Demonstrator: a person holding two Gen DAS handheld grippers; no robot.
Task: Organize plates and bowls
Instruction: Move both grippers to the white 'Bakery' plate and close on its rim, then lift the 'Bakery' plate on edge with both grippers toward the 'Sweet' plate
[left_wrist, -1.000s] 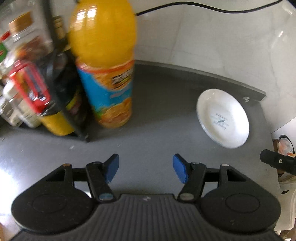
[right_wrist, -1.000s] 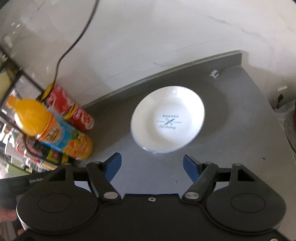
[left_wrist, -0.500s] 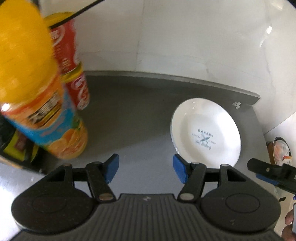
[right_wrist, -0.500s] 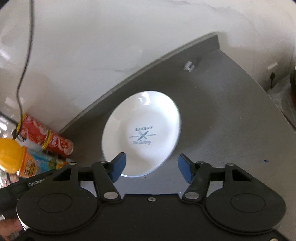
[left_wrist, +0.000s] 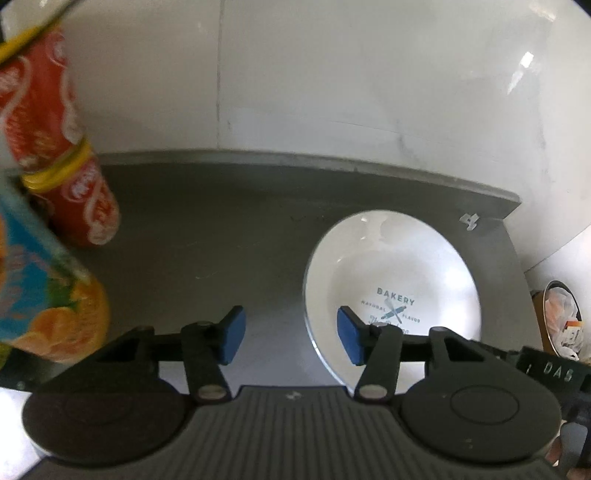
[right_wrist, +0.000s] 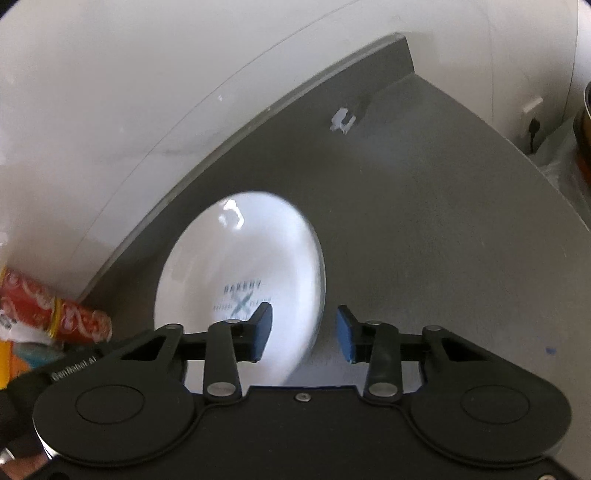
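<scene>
We judge approach under way; both grippers — left (left_wrist: 288, 338), right (right_wrist: 303, 336) — closing, pads apart astride plate (left_wrist: 399, 266) rim; next, clamp.

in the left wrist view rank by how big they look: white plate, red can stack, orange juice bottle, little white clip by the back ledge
1. white plate
2. red can stack and orange juice bottle: both cropped and close to the camera, so unranked
3. white clip, smallest

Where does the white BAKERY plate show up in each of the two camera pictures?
Left wrist view: white BAKERY plate lower right of centre, on the grey counter.
Right wrist view: plate lower left of centre.
Shared landmark: the red can at left.
</scene>
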